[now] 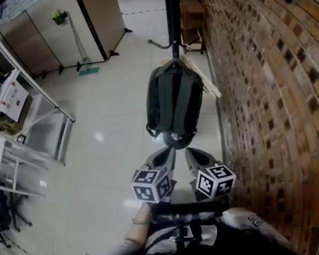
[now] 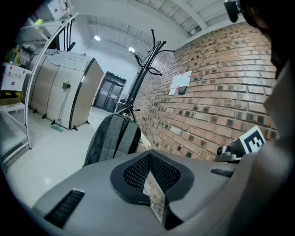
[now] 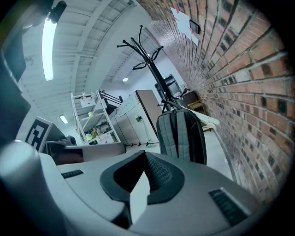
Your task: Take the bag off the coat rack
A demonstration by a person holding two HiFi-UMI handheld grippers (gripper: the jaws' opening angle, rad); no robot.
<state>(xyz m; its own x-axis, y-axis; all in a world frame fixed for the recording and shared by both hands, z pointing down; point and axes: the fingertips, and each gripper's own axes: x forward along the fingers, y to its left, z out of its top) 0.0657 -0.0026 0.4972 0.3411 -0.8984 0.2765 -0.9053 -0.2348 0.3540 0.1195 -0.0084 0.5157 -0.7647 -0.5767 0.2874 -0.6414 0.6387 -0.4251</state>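
A dark grey backpack (image 1: 174, 106) hangs from a black coat rack (image 1: 172, 8) that stands next to the brick wall. Its straps face me. Both grippers are held side by side just below and short of the bag, not touching it. The left gripper (image 1: 163, 156) is shut with nothing between its pads. So is the right gripper (image 1: 197, 157). In the left gripper view the left gripper (image 2: 150, 173) points at the backpack (image 2: 113, 138) under the coat rack (image 2: 143, 69). In the right gripper view the right gripper (image 3: 146, 173) faces the backpack (image 3: 180, 136) and the coat rack (image 3: 147, 55).
A brick wall (image 1: 274, 93) runs close along the right. Metal shelving (image 1: 2, 119) with boxes stands at the left, and beige cabinets (image 1: 65, 25) at the back. Pale planks (image 1: 208, 83) lean behind the bag. A wooden chair (image 1: 192, 19) stands beyond the rack on the glossy floor (image 1: 106, 132).
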